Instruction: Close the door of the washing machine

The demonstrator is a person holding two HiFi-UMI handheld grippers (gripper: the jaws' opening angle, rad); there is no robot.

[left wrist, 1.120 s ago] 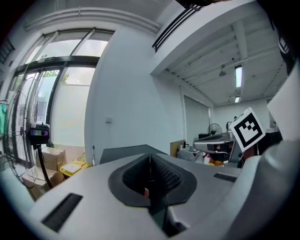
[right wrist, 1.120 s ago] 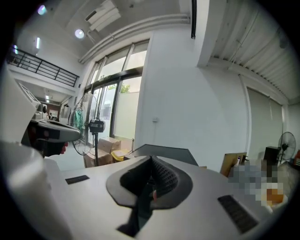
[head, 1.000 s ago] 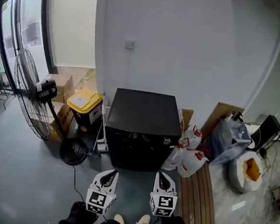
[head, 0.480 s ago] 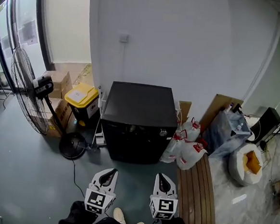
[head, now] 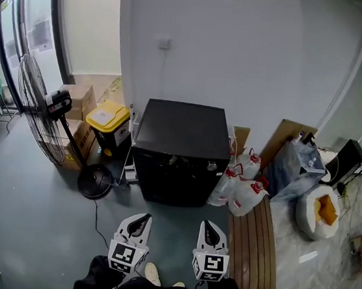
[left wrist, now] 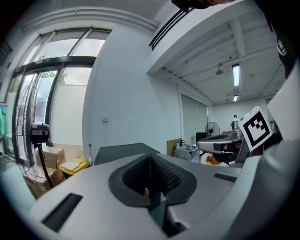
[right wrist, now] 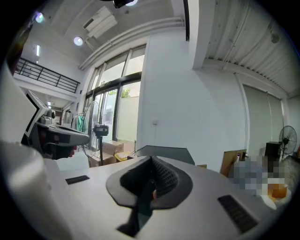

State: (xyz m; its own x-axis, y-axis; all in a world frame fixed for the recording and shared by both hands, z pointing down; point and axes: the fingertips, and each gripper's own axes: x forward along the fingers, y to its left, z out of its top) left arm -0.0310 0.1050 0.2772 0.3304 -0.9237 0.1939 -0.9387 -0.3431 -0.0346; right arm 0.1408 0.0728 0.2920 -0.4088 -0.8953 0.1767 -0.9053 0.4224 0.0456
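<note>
A black, box-shaped washing machine point(head: 180, 150) stands against the white wall point(head: 237, 64) at the centre of the head view, on the grey floor point(head: 27, 197). Its dark front faces the bottom of the frame. The door seems to lie flush, though the dark surface makes that hard to judge. The left claw point(head: 139, 220) and the right claw point(head: 208, 228) sit side by side at the bottom centre, well apart from the machine. Each has its jaws pressed together on nothing. Left of the machine are a yellow-lidded bin point(head: 110, 118) and a black standing fan point(head: 40, 114). White plastic jugs with red caps point(head: 243, 192) lean at its right.
</note>
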